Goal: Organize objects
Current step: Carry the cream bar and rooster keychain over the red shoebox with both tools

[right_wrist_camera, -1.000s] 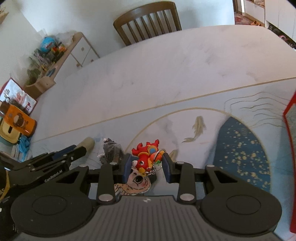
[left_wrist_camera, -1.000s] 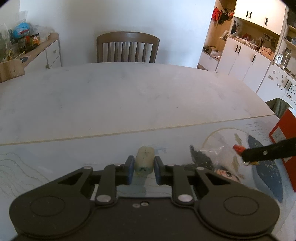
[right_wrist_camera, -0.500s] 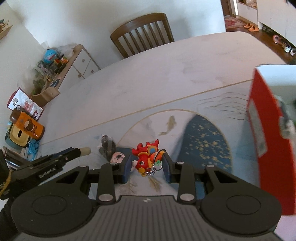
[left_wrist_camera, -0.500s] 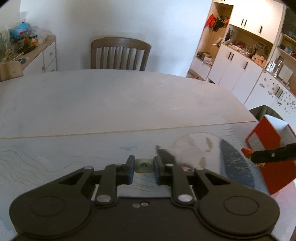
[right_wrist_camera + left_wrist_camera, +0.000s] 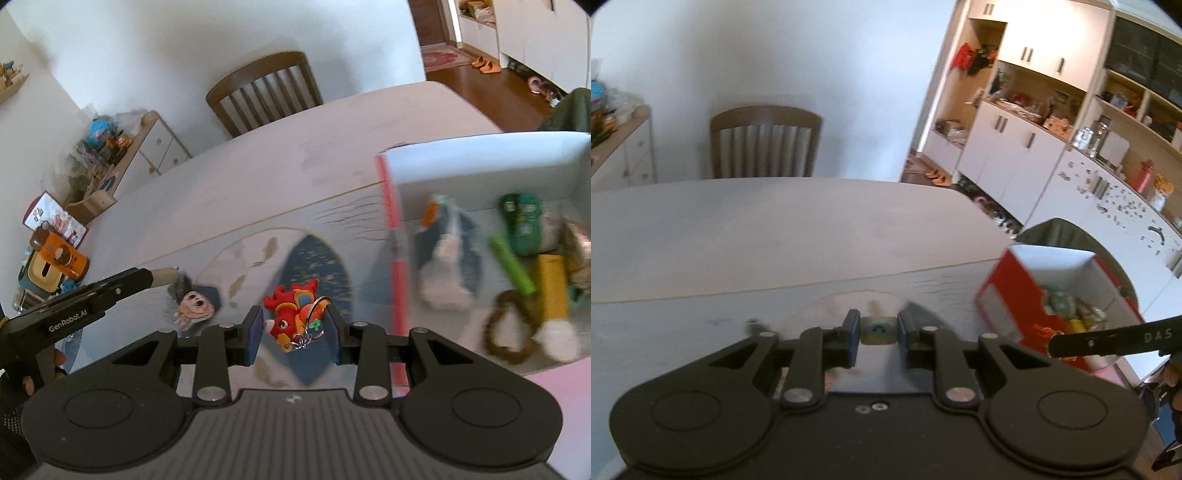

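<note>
Left wrist view: left gripper is clamped on a small pale cylinder, seen end-on with a dark curved mark on its face. It sits squarely between the two blue pads, above the desk. The red box with a white inside stands to the right on the desk, top open, a jumble of small items in it; too blurred to name from here. The right gripper's finger comes in from the right edge, its tip in front of the box's near wall. A wooden chair stands at the far side of the desk, white cabinets at right.

Right wrist view: right gripper is closed on a red fish keychain, metal ring and chain dangling at its right side. It hangs over the blue patch of the printed mat, just left of the box's red wall. Inside the box: a blue and white soft toy, a green remote, a green stick, a yellow block, a brown ring. All motion-blurred. On the mat left of the fish lies a flat cartoon-face charm on a dark packet. The left gripper reaches in from the left, cylinder end showing at its tip, near that charm.
</note>
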A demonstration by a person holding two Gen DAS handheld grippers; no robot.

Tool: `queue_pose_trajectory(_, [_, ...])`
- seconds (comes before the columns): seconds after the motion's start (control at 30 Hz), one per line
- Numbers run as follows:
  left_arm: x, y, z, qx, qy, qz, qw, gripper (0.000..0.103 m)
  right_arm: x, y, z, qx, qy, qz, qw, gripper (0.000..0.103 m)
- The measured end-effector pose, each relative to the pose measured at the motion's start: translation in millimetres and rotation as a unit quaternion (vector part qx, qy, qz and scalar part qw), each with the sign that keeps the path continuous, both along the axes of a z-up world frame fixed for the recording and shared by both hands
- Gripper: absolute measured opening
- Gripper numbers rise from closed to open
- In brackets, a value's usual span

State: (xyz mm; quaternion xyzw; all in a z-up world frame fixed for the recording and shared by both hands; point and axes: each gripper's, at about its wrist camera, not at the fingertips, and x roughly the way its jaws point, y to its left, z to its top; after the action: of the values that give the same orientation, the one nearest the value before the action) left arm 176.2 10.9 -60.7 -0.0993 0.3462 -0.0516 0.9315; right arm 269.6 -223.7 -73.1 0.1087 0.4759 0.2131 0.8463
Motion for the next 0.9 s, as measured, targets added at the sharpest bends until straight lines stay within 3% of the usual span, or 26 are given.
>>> queue_pose_trajectory(0.47, [36.3,-143.2,10.3,-0.002,-0.016,-0.061,0.9980,0.019,11.0,-134.5,0.6,0.002,-0.014,-0.044,0.999,0.034])
queue_pose_trajectory(0.9, [69.3,-228.3,-8.7,-0.005,0.018,-0.102,0.9946,0.019,26.9,-180.1,-24.0,-0.029,-0.011,-0.029,0.999,0.034])
